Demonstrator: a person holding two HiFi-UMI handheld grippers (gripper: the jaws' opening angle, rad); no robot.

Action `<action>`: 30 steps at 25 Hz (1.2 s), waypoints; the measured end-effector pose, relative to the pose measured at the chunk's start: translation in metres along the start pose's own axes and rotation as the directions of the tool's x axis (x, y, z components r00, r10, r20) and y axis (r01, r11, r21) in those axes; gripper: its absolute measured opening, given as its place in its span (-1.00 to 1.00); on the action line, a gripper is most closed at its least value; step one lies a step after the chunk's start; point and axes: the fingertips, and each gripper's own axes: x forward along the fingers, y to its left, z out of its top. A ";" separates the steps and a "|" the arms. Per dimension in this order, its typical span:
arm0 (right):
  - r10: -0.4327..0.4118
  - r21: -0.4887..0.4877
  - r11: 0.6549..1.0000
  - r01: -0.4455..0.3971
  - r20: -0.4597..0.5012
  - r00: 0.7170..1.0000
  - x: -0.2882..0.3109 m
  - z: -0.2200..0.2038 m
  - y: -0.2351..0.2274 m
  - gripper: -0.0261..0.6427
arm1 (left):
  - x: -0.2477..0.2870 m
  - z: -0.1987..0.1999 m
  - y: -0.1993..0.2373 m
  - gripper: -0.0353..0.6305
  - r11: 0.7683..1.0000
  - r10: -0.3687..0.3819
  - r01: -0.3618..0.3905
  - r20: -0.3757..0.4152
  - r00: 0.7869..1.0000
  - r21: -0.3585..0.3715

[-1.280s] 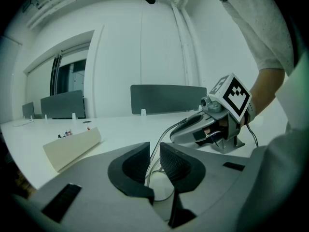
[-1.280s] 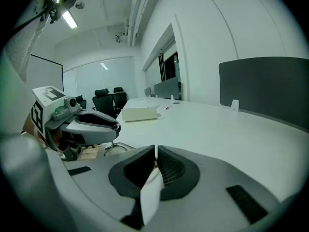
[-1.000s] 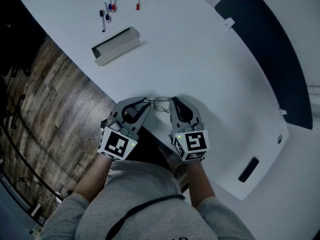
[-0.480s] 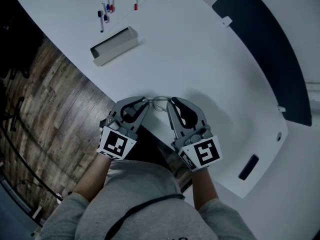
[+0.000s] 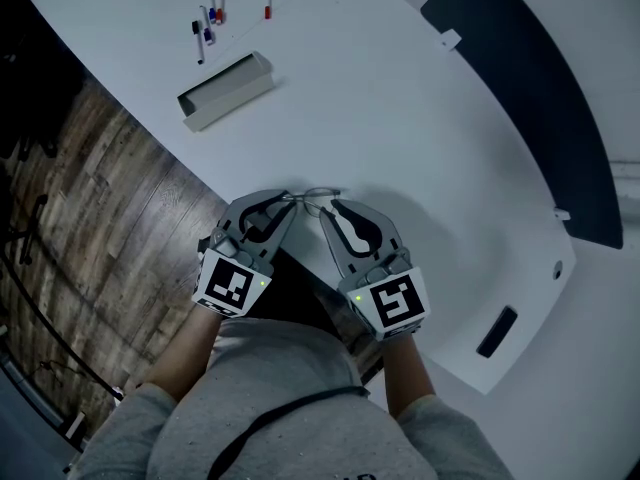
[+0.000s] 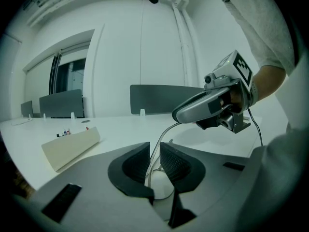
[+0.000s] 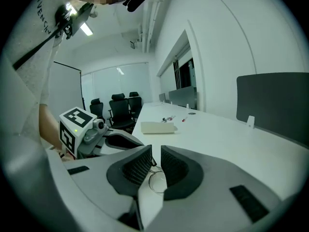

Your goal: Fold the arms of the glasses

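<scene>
Thin wire-framed glasses (image 5: 318, 198) hang just above the near edge of the white table (image 5: 400, 118), between my two grippers. My left gripper (image 5: 288, 200) is shut on the frame. In the left gripper view (image 6: 154, 151) the wire runs up between the pads and one arm (image 6: 164, 132) curves upward to the tip of my right gripper (image 6: 177, 117). The right gripper (image 5: 328, 208) sits close beside the left one, its jaws nearly together on that arm's end. A lens (image 7: 157, 181) shows under the right gripper (image 7: 156, 153), with the left gripper (image 7: 135, 144) just beyond.
A beige open box (image 5: 225, 90) lies on the table's far left, with several markers (image 5: 210, 13) beyond it. A dark divider panel (image 5: 520, 88) runs along the far right. Wooden floor (image 5: 90, 198) lies left of the table edge. Black office chairs (image 7: 118, 108) stand behind.
My right gripper has risen, rolled and drawn its tip left toward the left gripper, taking the glasses' arm with it. The left gripper has stayed still.
</scene>
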 end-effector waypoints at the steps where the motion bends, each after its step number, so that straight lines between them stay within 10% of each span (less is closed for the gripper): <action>1: -0.001 -0.001 1.000 0.001 -0.003 1.000 0.000 -0.001 0.000 -0.73 | 0.000 -0.001 0.000 -0.69 1.000 -0.002 0.002 -0.002 1.000 0.001; 30: -0.061 0.035 0.997 0.065 -0.102 0.993 0.019 -0.044 -0.011 -0.78 | -0.001 -0.016 0.001 -0.68 1.000 -0.008 0.007 -0.018 1.000 -0.014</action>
